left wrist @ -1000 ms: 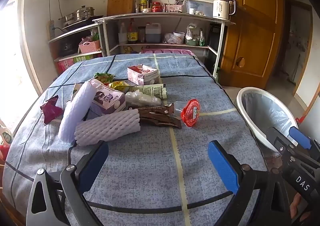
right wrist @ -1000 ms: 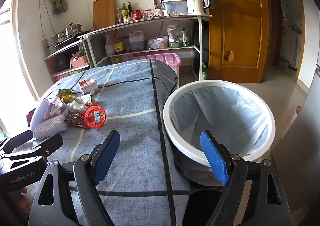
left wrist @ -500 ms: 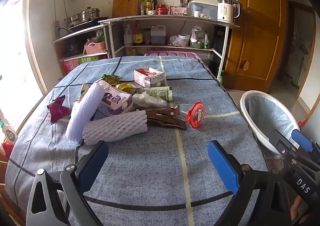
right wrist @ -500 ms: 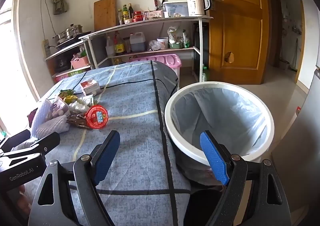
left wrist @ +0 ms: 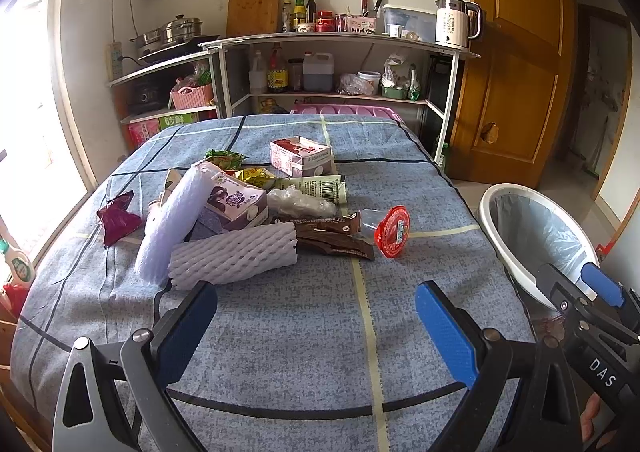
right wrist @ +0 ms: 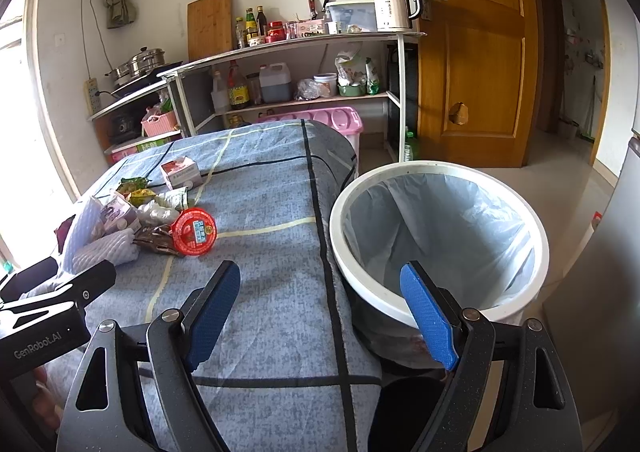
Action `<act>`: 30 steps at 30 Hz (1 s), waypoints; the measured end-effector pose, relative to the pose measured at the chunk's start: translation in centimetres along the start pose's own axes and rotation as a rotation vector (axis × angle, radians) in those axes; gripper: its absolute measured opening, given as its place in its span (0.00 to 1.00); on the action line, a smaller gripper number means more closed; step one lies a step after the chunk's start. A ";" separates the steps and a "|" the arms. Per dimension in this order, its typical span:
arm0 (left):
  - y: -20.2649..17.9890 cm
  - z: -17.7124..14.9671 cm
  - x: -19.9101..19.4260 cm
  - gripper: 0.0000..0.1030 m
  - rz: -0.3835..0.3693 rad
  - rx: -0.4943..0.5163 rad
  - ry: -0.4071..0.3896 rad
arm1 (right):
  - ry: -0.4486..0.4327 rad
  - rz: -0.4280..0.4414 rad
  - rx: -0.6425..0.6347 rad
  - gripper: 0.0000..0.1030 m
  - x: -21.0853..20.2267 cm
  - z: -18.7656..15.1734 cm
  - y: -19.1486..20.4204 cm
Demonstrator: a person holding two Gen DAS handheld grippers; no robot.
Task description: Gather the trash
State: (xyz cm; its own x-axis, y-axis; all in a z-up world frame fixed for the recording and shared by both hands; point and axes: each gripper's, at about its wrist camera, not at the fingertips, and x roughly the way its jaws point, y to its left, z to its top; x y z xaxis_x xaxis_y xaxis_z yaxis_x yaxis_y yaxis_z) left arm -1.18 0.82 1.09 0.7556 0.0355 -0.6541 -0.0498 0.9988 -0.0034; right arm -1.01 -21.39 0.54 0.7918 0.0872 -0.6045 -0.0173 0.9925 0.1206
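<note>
A pile of trash lies on the blue checked tablecloth (left wrist: 280, 316): two white foam sleeves (left wrist: 234, 255), a purple carton (left wrist: 236, 200), brown wrappers (left wrist: 332, 236), a red-lidded cup (left wrist: 394, 232), a pink box (left wrist: 302, 156) and a dark red wrapper (left wrist: 118, 218). A white bin with a plastic liner (right wrist: 440, 236) stands at the table's right edge. My left gripper (left wrist: 316, 324) is open and empty, in front of the pile. My right gripper (right wrist: 320, 312) is open and empty, over the table edge next to the bin. The red-lidded cup (right wrist: 194, 232) also shows in the right wrist view.
Metal shelves (left wrist: 340, 40) with bottles, a kettle and a cutting board stand behind the table. A pink plastic box (right wrist: 320, 120) sits below them. A wooden door (right wrist: 472, 52) is at the right. A bright window is at the left.
Both grippers have drawn slightly back and up, so the pile and the bin sit a little farther off. Both stay open and empty.
</note>
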 end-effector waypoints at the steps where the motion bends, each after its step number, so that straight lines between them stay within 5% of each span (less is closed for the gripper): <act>1: 0.0 0.0 -0.1 0.98 0.001 -0.001 -0.001 | -0.001 0.000 0.000 0.80 0.0 0.0 0.0; 30: 0.3 0.0 -0.1 0.98 0.004 -0.005 -0.001 | -0.001 0.001 0.000 0.80 -0.1 -0.2 0.1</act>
State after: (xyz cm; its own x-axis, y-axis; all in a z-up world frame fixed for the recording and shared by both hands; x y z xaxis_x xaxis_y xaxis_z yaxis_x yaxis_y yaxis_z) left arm -1.28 1.14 1.20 0.7560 0.0398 -0.6534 -0.0562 0.9984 -0.0041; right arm -1.24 -21.28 0.49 0.7922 0.0881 -0.6039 -0.0178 0.9924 0.1213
